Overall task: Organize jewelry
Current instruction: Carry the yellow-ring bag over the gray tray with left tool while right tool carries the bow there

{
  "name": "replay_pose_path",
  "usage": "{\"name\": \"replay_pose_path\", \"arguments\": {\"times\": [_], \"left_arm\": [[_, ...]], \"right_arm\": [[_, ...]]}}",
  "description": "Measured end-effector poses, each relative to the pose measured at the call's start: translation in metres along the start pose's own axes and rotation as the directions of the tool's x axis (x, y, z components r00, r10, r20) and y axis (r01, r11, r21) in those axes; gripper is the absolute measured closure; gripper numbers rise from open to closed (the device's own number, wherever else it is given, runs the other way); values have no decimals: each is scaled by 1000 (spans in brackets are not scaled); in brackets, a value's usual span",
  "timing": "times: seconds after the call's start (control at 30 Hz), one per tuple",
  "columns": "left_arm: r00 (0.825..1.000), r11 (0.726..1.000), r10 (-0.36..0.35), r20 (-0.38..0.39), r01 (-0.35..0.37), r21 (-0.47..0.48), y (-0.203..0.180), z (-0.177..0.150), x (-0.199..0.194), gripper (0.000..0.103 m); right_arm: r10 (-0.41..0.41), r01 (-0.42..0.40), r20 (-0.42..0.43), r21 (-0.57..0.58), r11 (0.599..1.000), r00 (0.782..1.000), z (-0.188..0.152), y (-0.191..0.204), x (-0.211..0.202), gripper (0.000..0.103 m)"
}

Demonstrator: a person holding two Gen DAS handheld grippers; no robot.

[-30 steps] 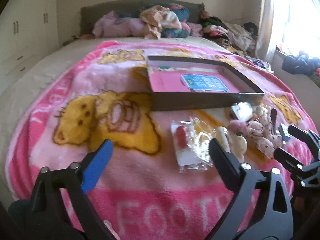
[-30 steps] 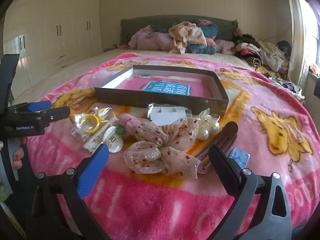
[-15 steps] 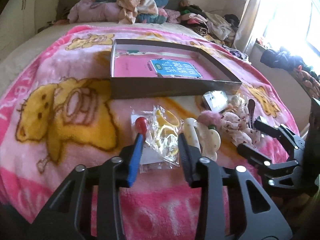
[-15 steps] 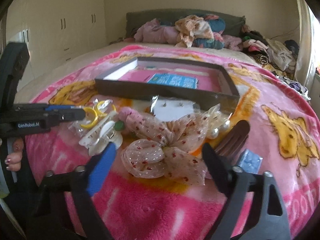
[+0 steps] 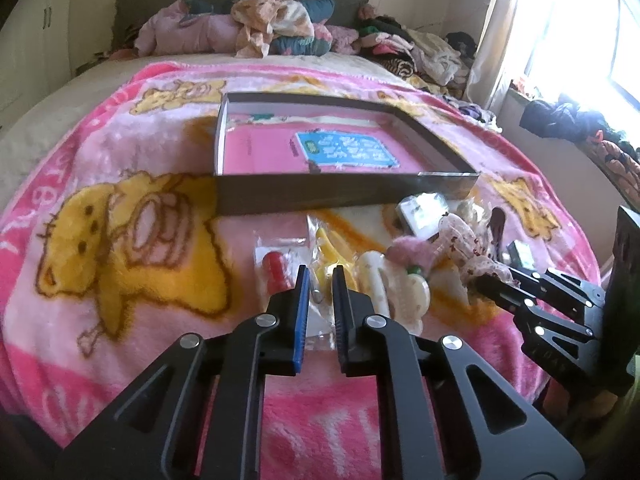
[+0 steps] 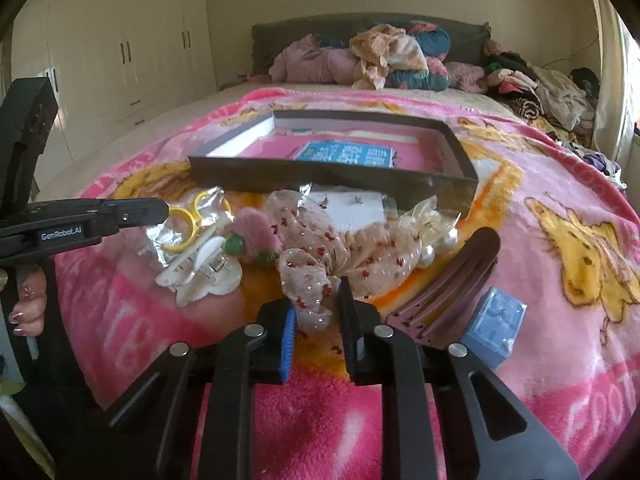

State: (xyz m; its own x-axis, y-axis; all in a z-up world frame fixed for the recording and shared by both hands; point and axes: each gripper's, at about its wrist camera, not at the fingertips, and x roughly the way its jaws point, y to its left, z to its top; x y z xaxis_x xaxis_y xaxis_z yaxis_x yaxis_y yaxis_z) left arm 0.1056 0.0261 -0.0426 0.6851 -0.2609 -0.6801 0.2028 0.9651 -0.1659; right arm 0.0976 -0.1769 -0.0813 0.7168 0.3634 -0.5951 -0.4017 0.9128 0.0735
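Left wrist view, nearest first: we see the left gripper (image 5: 320,276) with its jaws drawn narrow, pads pinching the clear packet (image 5: 320,280) that holds yellow rings; the packet lies on the pink blanket (image 5: 132,320) with its long axis running away from us toward the box. Just left of it a second packet with a red bead (image 5: 275,270) lies flat, long axis the same way. Just right, the white hair claw (image 5: 394,292) rests on the blanket, lengthwise away from us.

Right wrist view, nearest first: the right gripper (image 6: 318,312) is closed to a narrow gap on the near lobe of the spotted fabric bow (image 6: 320,260); the bow spreads crosswise, left to right. Beside it on the right the brown comb (image 6: 452,280) lies on a diagonal, teeth toward us, upper end pointing far right. A small blue packet (image 6: 494,326) sits just right of the comb. Pearl pieces in clear wrap (image 6: 432,236) lie behind the bow.

Farther off, the dark shallow box (image 6: 320,174) sits open on the blanket, long side across our view, pink inside with a blue card (image 6: 344,154). Beyond, piled clothes (image 6: 384,60) against the headboard.
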Motion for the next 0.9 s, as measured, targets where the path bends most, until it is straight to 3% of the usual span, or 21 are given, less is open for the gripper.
{"name": "replay_pose_path", "arguments": {"times": [0.27,0.9], "left_arm": [[998,1000,0,67,-1,20,-10,15,-15,99],[990,999,37,139,-35,-22,-11,74,14,99]], "right_arm": [[-16,15,74,20,1000,997,11,-10,-23,85],[-114,105,162,64,992,980,52,-54,-29,85]]}}
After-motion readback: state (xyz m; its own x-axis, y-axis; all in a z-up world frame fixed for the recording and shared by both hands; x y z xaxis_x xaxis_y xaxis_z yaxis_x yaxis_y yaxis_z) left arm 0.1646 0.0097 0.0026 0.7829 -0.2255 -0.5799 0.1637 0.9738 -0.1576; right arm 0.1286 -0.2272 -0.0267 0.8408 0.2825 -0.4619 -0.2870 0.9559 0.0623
